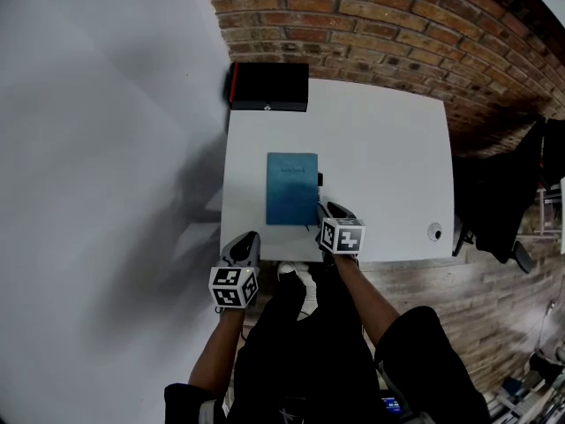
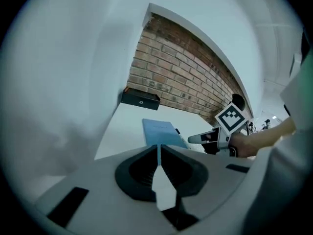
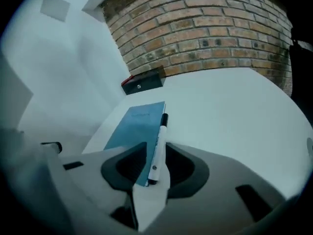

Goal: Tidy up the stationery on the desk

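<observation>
**Two hand-held grippers at the near edge of a white desk, notebook and marker between them**

Head view, w/ both gripper views. The white desk (image 1: 380, 148) stands against a brick wall (image 1: 371, 25) at its far edge and a white wall on its left.

(a) Blue notebook (image 1: 292, 188): flat and closed on the left half of the desk, long sides running near to far, closer to the near edge than the far one.

(b) Marker pen (image 3: 158, 148): white barrel, black cap. It lies on the desk along the notebook's right long edge, parallel to it, cap toward the far edge. Whether it touches the cover can't be told.

(c) Black box (image 1: 269, 87): at the far left corner, red strip on its left end, well apart from the notebook.

(d) Left gripper (image 1: 249, 239): at the near left corner, jaws closed together w/ nothing between them, tips just off the notebook's near left corner.

(e) Right gripper (image 1: 325, 210): angled down at the notebook's near right corner. Jaws stand wide apart; the marker's near end lies between them, pads not pressing on it.

(f) Small round fitting (image 1: 434, 231): near the desk's right edge, toward the near right corner.
</observation>
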`<state>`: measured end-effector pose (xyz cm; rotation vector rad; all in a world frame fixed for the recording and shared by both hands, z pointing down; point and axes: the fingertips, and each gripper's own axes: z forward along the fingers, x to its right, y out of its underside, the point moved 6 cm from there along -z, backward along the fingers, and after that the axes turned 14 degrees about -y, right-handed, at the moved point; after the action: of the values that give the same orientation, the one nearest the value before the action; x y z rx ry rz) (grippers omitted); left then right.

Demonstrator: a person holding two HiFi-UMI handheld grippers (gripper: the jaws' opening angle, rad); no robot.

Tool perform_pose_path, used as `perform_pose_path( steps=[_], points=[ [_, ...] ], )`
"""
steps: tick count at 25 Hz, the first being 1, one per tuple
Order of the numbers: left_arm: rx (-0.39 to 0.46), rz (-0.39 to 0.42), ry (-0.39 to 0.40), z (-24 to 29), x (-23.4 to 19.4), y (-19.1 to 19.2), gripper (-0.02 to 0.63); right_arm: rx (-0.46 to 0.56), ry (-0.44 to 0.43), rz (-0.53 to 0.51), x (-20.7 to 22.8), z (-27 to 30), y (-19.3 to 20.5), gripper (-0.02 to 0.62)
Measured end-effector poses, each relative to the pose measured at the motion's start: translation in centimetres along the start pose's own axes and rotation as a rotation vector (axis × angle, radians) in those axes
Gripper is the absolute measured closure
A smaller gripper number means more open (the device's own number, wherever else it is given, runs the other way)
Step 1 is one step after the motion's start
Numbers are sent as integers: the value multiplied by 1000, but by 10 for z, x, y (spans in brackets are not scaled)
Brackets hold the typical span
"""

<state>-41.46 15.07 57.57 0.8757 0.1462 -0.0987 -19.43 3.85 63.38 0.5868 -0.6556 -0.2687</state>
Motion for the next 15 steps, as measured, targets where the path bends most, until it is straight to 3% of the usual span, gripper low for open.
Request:
perform_pose_path(
  steps=[5, 8, 11, 15],
  points=[
    [19, 7, 24, 3, 7, -7, 572, 63, -22, -7, -6, -10, -5, 485],
    [51, 29, 52, 5, 16, -16, 572, 152, -83, -5, -21, -24, -11, 533],
    [83, 61, 82, 6, 26, -25, 572, 196, -49, -65, -33, -42, -14, 570],
    [134, 123, 125, 0, 45, -41, 572, 255, 0, -124, -48, -73, -14, 572]
  ],
)
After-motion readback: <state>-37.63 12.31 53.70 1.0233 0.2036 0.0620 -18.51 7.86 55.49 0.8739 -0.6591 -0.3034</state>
